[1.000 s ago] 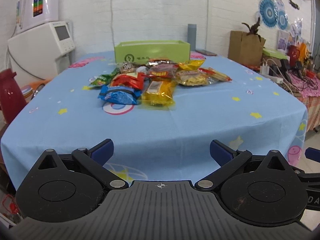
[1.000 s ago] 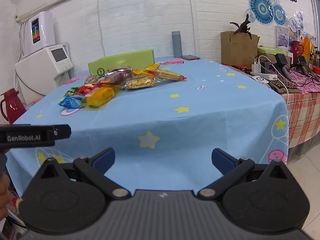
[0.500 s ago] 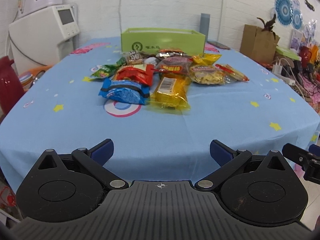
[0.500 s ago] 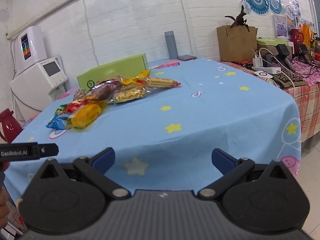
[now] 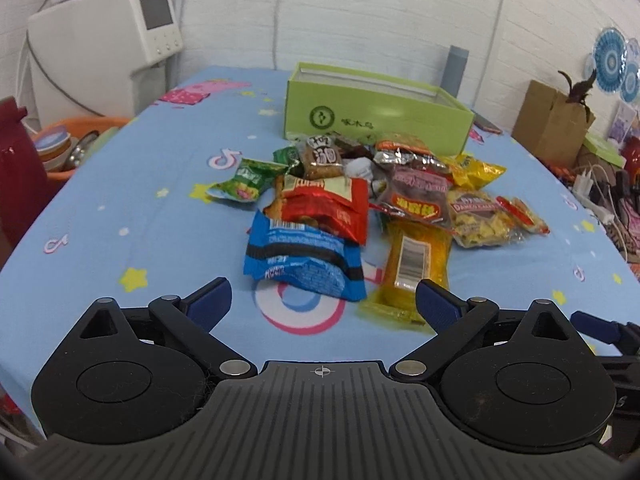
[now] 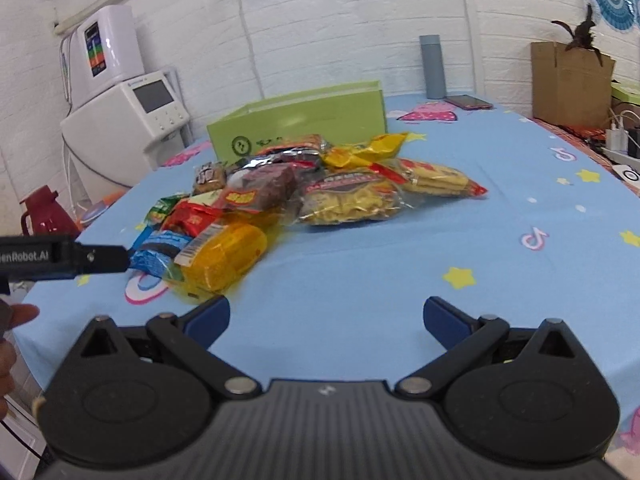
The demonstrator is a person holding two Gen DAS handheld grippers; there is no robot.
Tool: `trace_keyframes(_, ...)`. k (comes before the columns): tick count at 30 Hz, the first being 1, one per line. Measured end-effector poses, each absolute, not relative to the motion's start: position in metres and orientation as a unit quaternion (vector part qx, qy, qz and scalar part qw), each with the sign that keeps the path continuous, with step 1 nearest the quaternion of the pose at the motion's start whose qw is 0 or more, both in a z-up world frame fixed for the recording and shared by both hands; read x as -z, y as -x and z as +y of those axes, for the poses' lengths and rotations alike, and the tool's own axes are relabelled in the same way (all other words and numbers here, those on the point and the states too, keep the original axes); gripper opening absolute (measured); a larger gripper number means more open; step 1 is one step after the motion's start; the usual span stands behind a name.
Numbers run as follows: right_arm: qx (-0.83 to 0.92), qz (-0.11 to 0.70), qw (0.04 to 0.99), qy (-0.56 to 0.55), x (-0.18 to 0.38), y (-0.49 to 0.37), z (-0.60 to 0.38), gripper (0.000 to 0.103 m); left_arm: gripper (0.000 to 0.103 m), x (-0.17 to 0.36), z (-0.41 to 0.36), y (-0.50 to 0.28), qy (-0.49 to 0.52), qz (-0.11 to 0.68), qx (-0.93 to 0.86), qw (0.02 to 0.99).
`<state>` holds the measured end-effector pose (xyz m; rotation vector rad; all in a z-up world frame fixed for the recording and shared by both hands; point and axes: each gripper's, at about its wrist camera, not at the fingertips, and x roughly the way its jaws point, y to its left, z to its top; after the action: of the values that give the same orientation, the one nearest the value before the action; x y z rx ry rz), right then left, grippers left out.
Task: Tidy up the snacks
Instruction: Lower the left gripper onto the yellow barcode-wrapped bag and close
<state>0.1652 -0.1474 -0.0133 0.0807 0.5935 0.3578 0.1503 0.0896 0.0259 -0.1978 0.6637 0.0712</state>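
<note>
Snacks [image 5: 352,208] are piled on worktop [image 5: 132,208], just ahead of left hand-held gripper [image 5: 322,300]; green box [image 5: 372,116] behind. Left & right hand-held gripper [image 6: 326,318] are held spread, nothing pinched.

Green box [image 5: 376,120]: its inside is hidden behind the front wall, contents can't be told. Small snacks at the back of the pile [image 5: 352,168] overlap, labels too small to read. Left gripper [image 6: 60,258] is cut off by the frame edge in right wrist view.
</note>
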Motion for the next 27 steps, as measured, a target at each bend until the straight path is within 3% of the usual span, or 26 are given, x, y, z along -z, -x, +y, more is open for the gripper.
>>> trace_keyframes(11,-0.300,0.313,0.901,0.031,0.025,-0.198,-0.071,0.102,0.087,-0.035,0.070,-0.217,0.099,0.369,0.136,0.914)
trace_keyframes(17,-0.285,0.319,0.903,0.043,0.030,-0.207,-0.083,0.102,0.066,-0.012,0.051,-0.243,0.085,0.419,0.158,0.890)
trace_keyframes(27,-0.340,0.309,0.888,0.018,0.031,-0.210,-0.135,0.102,0.064,0.008,0.024,-0.245,0.142,0.454,0.195,0.858)
